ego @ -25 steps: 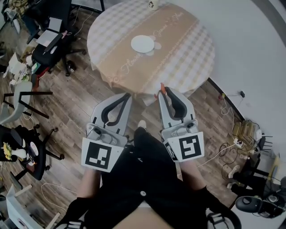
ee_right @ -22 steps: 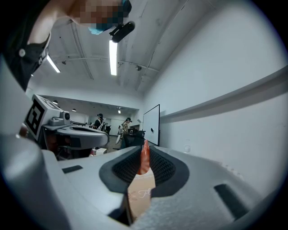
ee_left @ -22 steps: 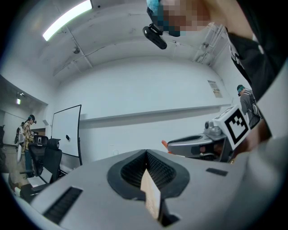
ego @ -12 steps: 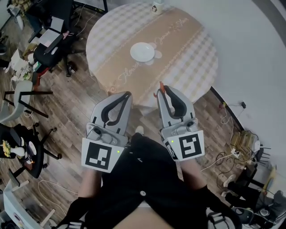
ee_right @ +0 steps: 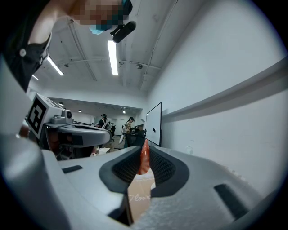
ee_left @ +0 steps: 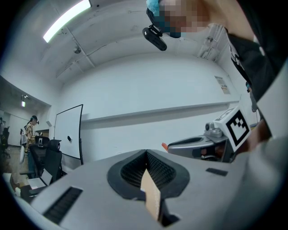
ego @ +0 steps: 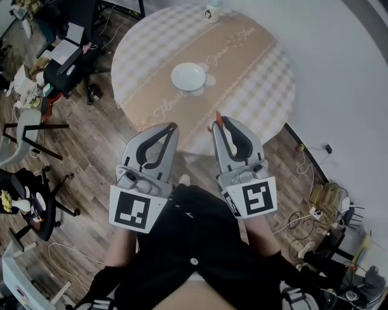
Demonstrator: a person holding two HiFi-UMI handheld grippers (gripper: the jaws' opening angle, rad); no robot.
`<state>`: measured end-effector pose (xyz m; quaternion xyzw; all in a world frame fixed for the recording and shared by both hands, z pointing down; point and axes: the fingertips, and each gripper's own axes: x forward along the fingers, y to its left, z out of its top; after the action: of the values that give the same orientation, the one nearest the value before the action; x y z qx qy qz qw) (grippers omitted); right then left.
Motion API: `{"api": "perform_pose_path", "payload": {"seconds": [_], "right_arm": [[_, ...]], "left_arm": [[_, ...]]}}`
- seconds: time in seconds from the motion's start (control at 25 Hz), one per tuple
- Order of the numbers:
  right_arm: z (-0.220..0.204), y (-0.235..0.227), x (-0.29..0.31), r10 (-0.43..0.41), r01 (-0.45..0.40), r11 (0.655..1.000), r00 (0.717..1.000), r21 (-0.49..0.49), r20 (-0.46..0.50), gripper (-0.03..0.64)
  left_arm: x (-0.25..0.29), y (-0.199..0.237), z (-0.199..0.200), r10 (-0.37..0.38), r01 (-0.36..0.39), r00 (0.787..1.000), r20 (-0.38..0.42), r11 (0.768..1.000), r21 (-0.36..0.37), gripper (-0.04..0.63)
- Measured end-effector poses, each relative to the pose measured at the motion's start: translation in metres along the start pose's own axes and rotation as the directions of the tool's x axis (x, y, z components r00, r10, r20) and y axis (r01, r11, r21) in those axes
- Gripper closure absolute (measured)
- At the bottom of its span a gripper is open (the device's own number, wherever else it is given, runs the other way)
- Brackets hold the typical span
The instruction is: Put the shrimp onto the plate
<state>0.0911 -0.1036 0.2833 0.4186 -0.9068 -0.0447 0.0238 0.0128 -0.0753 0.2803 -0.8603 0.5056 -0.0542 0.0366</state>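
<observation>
The glossy orange shrimp is pinched between the ribbed black jaws of the right tongs, at the near edge of the round, checked-cloth counter. The round white plate sits mid-counter, well apart. The left tongs are pressed together, empty.

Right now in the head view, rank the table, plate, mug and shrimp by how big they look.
1. table
2. plate
3. mug and shrimp: both look tiny and are not ranked, since the shrimp is nearer and partly hidden between jaws.
</observation>
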Motion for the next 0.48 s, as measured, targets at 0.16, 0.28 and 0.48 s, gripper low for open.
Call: {"api": "perform_pose_path", "payload": {"seconds": [0.16,0.28,0.48], "right_arm": [[0.0,-0.007,0.003,0.007,-0.007,1.0,1.0,0.002,0.006,0.571],[0.0,-0.011,0.004,0.006,-0.006,1.0,1.0,0.007,0.009,0.571],[-0.001,-0.012,-0.001,0.004,-0.004,1.0,1.0,0.007,0.01,0.571]], "left_arm": [[0.007,0.0,-0.001,0.004,-0.004,1.0,-0.01,1.0,0.011,0.592],[0.01,0.0,-0.001,0.005,-0.004,1.0,-0.014,1.0,0.013,0.592],[0.01,-0.005,0.0,0.006,-0.006,1.0,-0.011,1.0,0.009,0.592]]}}
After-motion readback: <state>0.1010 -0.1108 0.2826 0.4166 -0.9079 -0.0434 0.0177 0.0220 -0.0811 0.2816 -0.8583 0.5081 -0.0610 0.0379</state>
